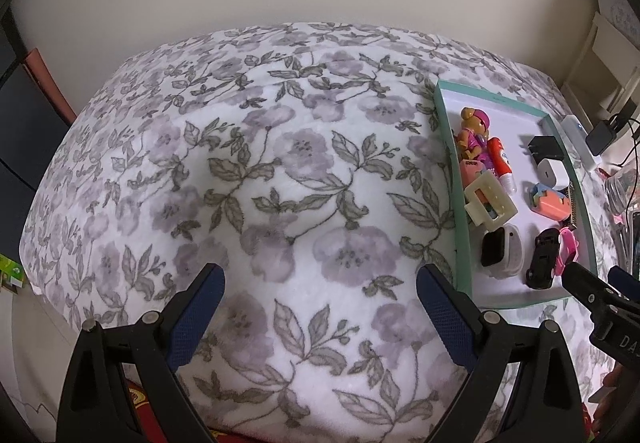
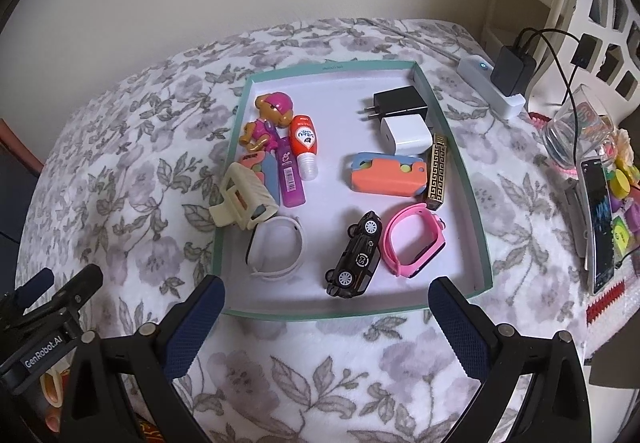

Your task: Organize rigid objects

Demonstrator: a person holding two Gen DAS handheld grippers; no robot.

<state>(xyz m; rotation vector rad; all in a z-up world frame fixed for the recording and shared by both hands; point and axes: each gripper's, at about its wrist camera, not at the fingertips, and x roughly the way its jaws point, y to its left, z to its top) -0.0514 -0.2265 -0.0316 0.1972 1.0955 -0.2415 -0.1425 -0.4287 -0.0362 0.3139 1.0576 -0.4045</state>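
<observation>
A teal-rimmed tray (image 2: 480, 243) lies on the floral blanket and holds several small objects: a dog figure (image 2: 269, 119), an orange tube (image 2: 305, 145), a cream hair claw (image 2: 244, 197), a white watch (image 2: 276, 247), a black toy car (image 2: 357, 255), a pink watch (image 2: 414, 239), an orange-blue case (image 2: 386, 177), a black charger (image 2: 398, 103) and a white charger (image 2: 406, 135). My right gripper (image 2: 326, 307) is open and empty just before the tray's near rim. My left gripper (image 1: 320, 293) is open and empty over bare blanket, left of the tray (image 1: 448, 179).
A white power strip (image 2: 490, 85) with a black plug, a glass (image 2: 576, 131), a phone (image 2: 598, 219) and colourful toys sit right of the tray. The floral blanket (image 1: 280, 163) covers the surface up to a cream wall.
</observation>
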